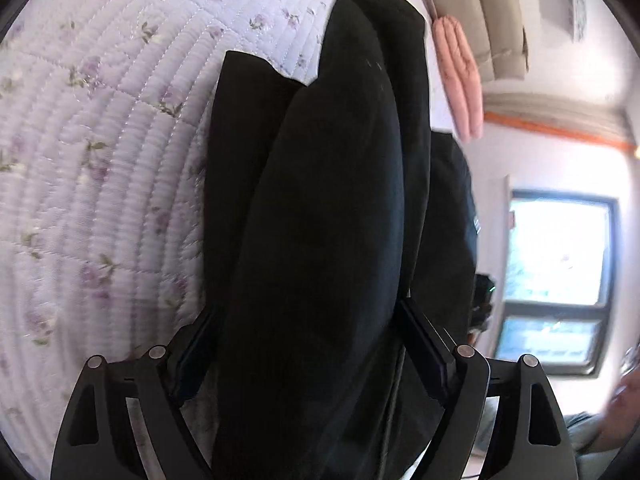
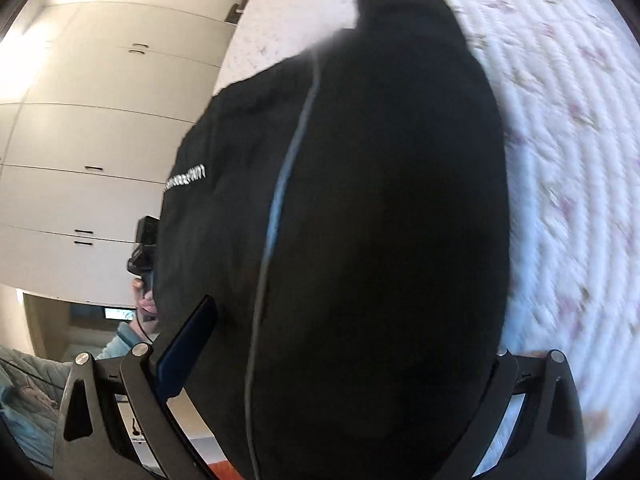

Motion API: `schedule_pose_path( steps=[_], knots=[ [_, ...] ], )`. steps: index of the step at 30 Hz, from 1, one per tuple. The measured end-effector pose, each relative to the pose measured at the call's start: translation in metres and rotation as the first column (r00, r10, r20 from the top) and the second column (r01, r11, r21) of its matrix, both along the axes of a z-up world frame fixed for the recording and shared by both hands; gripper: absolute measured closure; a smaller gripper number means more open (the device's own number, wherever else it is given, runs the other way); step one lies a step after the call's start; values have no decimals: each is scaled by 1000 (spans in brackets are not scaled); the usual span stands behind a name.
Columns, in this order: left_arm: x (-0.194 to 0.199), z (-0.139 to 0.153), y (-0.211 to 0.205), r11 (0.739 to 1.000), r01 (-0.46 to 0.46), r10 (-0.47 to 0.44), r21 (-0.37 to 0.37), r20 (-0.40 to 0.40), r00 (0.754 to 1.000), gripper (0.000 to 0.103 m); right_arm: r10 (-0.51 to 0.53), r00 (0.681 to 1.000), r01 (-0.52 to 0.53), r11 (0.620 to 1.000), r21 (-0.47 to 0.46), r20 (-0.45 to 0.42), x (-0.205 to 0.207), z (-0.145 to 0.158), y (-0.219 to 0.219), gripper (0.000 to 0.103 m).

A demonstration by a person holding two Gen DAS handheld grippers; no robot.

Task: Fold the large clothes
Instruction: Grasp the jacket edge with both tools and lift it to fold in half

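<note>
A large black garment (image 1: 332, 200) hangs lifted above a quilted floral bedspread (image 1: 100, 140). My left gripper (image 1: 308, 344) is shut on a thick bunch of it, the cloth filling the gap between the fingers (image 1: 424, 352). In the right wrist view the same black garment (image 2: 360, 220), with a thin blue seam line and small white lettering, bulges between the fingers of my right gripper (image 2: 344, 360), which is shut on it. The other gripper (image 2: 142, 252) shows beyond the cloth's left edge. The fingertips are mostly hidden by fabric.
A pink padded item (image 1: 460, 80) and a beige headboard (image 1: 492, 12) lie at the bed's far end. A window (image 1: 560, 264) is on the right. White wardrobe doors (image 2: 92, 128) fill the left of the right wrist view. The bedspread (image 2: 568, 160) lies on the right.
</note>
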State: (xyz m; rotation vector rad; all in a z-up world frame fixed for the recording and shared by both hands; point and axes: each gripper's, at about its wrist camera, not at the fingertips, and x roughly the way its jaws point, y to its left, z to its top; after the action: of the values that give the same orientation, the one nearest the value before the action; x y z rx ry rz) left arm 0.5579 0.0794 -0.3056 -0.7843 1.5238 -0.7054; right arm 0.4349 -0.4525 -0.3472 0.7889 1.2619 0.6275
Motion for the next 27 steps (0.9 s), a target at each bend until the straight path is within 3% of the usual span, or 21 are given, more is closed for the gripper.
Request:
schedule_pose_path(
  steps=[1,2,3,5,6,8,9,11,14,16,22,27],
  knots=[
    [0,1,-2,1000,-7,7,13,4,1000,18,18,1000,-18,999,-31,13,1,3,5,0],
    [1,4,-5,999,-2,2,44,19,1000,25,34,999,-33,997,-66,27,1,6,10,3],
    [-1,11,-11,994,14,-19,109,47,999,29,40,998,-36,995,-92,40,-1,10,12,6],
    [-7,31,-28,970,46,-78,238,128,989,45,30,998,-22,990,-136,62,-4,16,14,19],
    [-10,40,-33,962,49,-94,270,159,983,50,15,997,-4,989,-146,75,-8,20,13,22],
    [-18,57,-39,949,40,-109,312,205,973,65,0,995,16,987,-162,101,-12,26,11,41],
    [-21,64,-40,947,30,-105,320,220,970,67,-2,993,22,985,-173,114,-16,30,11,44],
    [-28,82,-44,947,8,-99,322,267,959,72,-3,990,30,981,-191,139,-18,32,15,57],
    [-40,107,-45,962,-24,-70,272,332,941,75,-13,985,48,978,-202,174,-20,37,18,61],
    [-49,130,-39,977,-32,-47,209,361,931,75,-23,979,65,977,-201,204,-25,43,25,62],
    [-89,193,-19,978,-27,-71,206,453,888,76,-9,963,68,975,-213,268,-34,61,49,62],
    [-129,219,9,983,-31,-60,180,480,875,76,5,954,71,968,-243,300,-54,83,55,63]
  ],
)
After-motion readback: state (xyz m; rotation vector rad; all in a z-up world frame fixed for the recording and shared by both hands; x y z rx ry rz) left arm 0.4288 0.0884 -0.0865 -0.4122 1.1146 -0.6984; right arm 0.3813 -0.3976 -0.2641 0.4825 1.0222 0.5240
